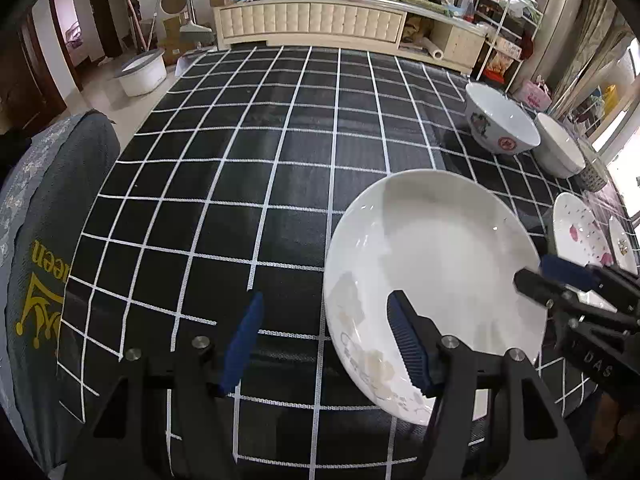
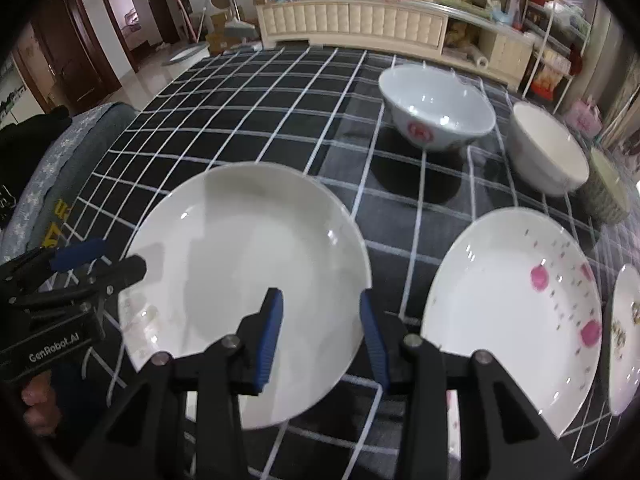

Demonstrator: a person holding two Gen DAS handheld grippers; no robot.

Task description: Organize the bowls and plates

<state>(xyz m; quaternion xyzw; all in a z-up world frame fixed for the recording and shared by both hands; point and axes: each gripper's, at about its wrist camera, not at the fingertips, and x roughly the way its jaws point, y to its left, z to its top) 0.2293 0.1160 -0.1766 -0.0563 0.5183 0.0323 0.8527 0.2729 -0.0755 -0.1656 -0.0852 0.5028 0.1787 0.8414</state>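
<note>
A plain white plate (image 1: 440, 264) (image 2: 248, 280) lies on the black checked tablecloth. My left gripper (image 1: 326, 340) is open; its right finger is over the plate's near-left rim, its left finger over the cloth. My right gripper (image 2: 322, 332) is open, its jaws either side of the plate's right rim; it also shows in the left wrist view (image 1: 556, 276). A pink-flowered plate (image 2: 512, 312) (image 1: 580, 232) lies to the right, with another plate (image 2: 628, 340) beyond it. A bowl with a red emblem (image 2: 436, 108) (image 1: 500, 120) and a plain white bowl (image 2: 548, 148) (image 1: 560, 144) stand behind.
A patterned bowl (image 2: 608, 188) stands at the far right. A grey cushioned chair (image 1: 44, 216) sits at the table's left edge. A cluttered cream sideboard (image 1: 312, 20) runs behind the table. The checked cloth (image 1: 240, 140) stretches left and back.
</note>
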